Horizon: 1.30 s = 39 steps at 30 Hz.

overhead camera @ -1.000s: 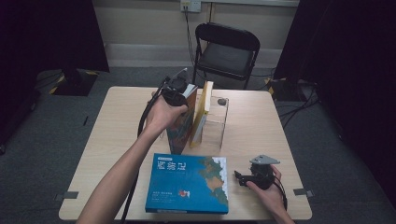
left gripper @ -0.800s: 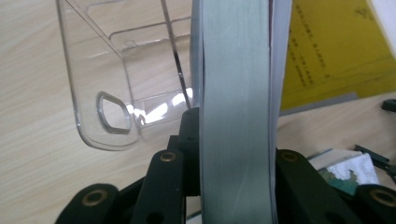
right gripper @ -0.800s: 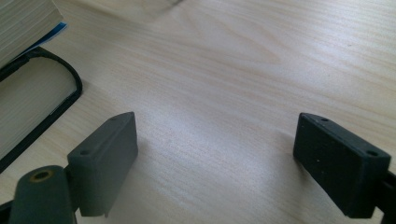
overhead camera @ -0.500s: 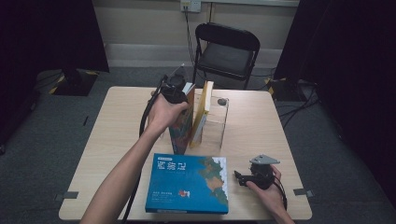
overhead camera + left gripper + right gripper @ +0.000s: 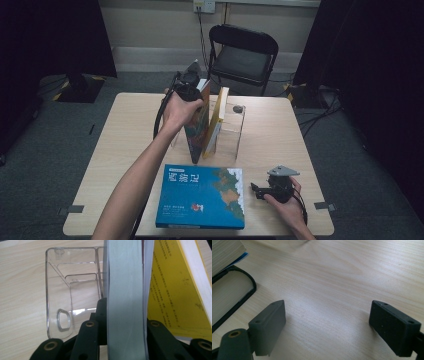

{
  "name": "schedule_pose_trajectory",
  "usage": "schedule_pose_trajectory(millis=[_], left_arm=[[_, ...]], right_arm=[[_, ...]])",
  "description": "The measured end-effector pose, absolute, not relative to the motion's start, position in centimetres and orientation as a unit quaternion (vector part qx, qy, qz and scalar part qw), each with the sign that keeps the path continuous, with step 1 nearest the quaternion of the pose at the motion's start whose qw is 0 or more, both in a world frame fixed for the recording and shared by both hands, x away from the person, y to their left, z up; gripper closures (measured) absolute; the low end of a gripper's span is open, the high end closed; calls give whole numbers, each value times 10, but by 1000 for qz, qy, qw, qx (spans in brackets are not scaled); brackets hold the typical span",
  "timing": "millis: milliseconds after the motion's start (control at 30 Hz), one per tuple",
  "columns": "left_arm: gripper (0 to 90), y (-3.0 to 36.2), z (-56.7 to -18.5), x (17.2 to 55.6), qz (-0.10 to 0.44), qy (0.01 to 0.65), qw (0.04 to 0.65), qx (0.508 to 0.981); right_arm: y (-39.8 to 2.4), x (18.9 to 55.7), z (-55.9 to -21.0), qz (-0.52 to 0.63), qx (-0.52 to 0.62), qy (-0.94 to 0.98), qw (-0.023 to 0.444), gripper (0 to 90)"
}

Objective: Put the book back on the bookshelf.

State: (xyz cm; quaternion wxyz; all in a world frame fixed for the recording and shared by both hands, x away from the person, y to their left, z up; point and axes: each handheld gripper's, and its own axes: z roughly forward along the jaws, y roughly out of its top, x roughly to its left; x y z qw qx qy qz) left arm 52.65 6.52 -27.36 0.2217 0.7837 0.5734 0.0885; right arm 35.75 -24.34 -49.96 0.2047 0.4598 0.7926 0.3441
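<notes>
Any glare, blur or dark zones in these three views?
High view: table evenly lit, room edges fall to black, picture soft. Left gripper view: the book's spine, held in the left gripper, is close and blurred; glare streaks on the clear stand. Right gripper view: the right gripper has its open jaws out of focus, with a pale sheen on the wood.

You are at a pale wooden counter [image 5: 135,150] with rounded corners, standing on grey carpet. Flat at its near edge, just left of centre, lies a large blue book [image 5: 202,196], cover up, with white characters and a map-like picture. Past it, toward the middle, stands a clear plastic book stand [image 5: 235,127] whose base rests on the wood. A yellow book [image 5: 216,121] stands tilted in it, and a darker book [image 5: 198,126] stands upright just to its left. The right-hand part of the counter is bare wood.
</notes>
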Motion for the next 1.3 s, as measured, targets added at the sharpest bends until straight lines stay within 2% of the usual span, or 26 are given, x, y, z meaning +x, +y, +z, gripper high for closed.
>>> schedule_pose_trajectory(millis=[300, 600, 967, 1133, 1200, 1300], left_arm=[[740, 60, -282, 532, 98, 557, 217, 795], [740, 65, -280, 541, 84, 562, 225, 791], [731, 61, -282, 546, 91, 568, 229, 785], [684, 59, -279, 542, 69, 601, 255, 754], [691, 53, -276, 537, 92, 582, 252, 768], [647, 56, -267, 535, 87, 568, 283, 768]], right_arm=[[-243, 357, -500, 344, 460, 793, 205, 138], [-243, 357, -500, 344, 459, 793, 205, 138], [-243, 357, -500, 344, 459, 793, 206, 141], [-243, 357, -500, 344, 458, 793, 205, 140], [-243, 357, -500, 344, 458, 793, 205, 140], [-243, 357, -500, 344, 458, 793, 206, 141]])
